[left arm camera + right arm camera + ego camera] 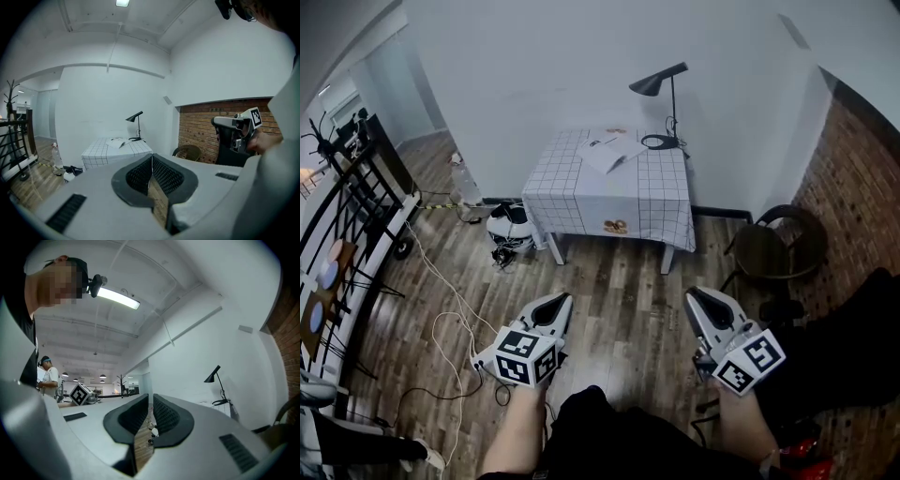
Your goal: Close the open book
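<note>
The open book (612, 150) lies with its white pages up on the table with the checked cloth (609, 202), far across the room; it also shows small in the left gripper view as the book (116, 142). Both grippers hang low over the wooden floor, well short of the table. My left gripper (560, 303) (151, 159) is shut, tips touching, with nothing between them. My right gripper (697, 300) (150, 400) has its jaws all but together, only a thin slit between the pads, and it holds nothing.
A black desk lamp (659, 84) stands on the table's right rear corner. A round brown chair (778, 246) sits right of the table by the brick wall (853, 187). White cables (450, 328) trail over the floor, a white bag (508, 223) lies by the table's left leg, and a black rack (356, 187) lines the left.
</note>
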`<state>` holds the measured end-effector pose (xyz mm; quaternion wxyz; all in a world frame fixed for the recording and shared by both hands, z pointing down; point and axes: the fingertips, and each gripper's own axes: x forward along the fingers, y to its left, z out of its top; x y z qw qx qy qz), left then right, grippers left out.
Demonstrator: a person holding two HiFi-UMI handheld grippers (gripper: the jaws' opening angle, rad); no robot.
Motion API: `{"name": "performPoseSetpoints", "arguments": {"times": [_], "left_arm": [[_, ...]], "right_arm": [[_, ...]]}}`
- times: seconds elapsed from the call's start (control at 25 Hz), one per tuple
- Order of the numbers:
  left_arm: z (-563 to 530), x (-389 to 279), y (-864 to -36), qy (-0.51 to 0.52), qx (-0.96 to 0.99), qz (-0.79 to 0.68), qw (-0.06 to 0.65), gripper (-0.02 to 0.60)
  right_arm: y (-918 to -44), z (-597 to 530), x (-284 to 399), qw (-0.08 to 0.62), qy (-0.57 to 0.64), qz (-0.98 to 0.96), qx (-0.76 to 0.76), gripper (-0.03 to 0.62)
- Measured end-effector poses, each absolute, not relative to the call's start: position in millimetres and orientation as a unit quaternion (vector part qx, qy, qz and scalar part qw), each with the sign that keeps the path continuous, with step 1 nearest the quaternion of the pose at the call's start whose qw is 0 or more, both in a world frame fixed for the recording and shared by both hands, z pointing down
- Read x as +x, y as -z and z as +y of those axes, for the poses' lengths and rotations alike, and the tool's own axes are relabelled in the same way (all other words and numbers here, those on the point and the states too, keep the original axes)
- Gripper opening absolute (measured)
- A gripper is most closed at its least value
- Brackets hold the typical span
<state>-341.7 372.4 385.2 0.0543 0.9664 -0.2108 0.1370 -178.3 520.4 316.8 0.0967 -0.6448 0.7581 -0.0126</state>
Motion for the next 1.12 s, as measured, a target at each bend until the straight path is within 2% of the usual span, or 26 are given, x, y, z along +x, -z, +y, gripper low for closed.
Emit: {"name": "performPoseSetpoints", "arguments": {"times": [0.12, 0.6, 1.12], "left_arm": [[368.9, -331.2, -398.4, -0.144, 0.966, -0.208, 0.061, 0.011], [299.9, -262.4, -413.5, -0.131, 0.973, -0.172, 0.075, 0.011], [133.9, -216.7, -411.5, -0.130, 0.976, -0.150, 0.091, 0.011]], "right_arm": [[-327.1, 518.2, -168.9, 0.097, 0.023, 0.757, -0.645, 0.048], [-337.0, 462.3, -114.8, 0.086, 0.045, 0.738, -0.668, 0.048], [-337.3, 288.5, -87.8, 0.060, 0.086, 0.740, -0.664, 0.044]]}}
